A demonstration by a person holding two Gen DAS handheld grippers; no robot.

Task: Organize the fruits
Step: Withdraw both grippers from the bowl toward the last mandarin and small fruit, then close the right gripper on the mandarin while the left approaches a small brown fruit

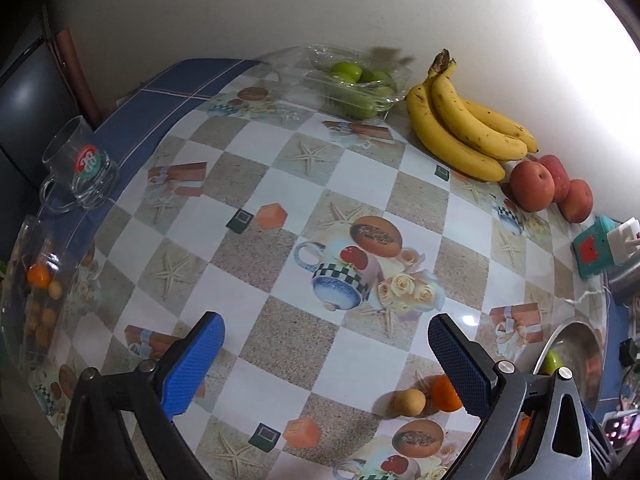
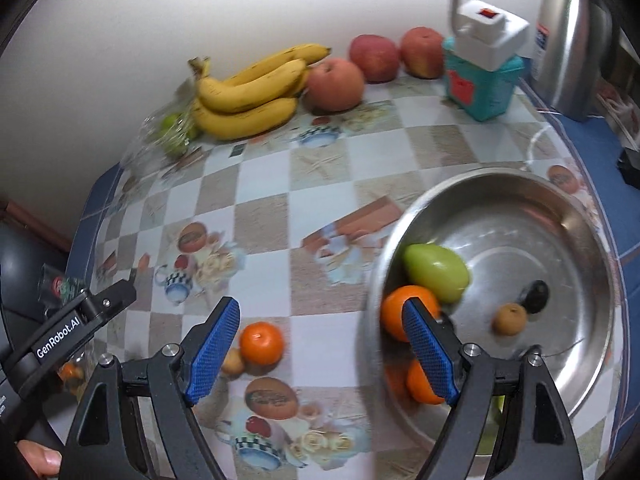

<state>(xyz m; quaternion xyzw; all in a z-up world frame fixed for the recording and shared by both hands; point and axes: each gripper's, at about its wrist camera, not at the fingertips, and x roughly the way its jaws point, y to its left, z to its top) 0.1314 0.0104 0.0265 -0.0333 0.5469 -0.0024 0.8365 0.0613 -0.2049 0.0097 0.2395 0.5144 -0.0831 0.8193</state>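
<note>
Both grippers empty, pads spread wide: left gripper [image 1: 326, 360] over bare patterned table [image 1: 360, 184], right gripper [image 2: 320, 354] straddling the near rim of the steel bowl [image 2: 572, 216].

Task's things: loose orange [image 2: 262, 342] on the table just beside a small brown fruit [image 2: 233, 361], both close to the right gripper's left pad. Already in the bowl: green mango [image 2: 436, 272], two oranges [image 2: 390, 312], a small brown fruit [image 2: 509, 319], a dark one [image 2: 535, 296].

Likely step: collecting the loose orange for the bowl. Best done by shifting the right gripper left, clear of the bowl rim, centring the orange between the pads, then closing gently; round skin, apt to roll or squirt out if pinched off-centre. Small brown fruit touching or nearly touching it, easily knocked away; approach from the side away from it.

Further back, against the wall: banana bunch [image 2: 248, 92], three red apples [image 2: 335, 85], green fruit in a clear plastic tray [image 1: 352, 88]. Teal box with white plug adapter [image 2: 484, 80] and steel kettle [image 2: 572, 40] near the bowl, glass mug [image 1: 80, 164] and glass bowl of small fruit [image 1: 36, 292] at the left edge; none across the path. Left gripper's body close on the left in the right view, so crowding possible.
</note>
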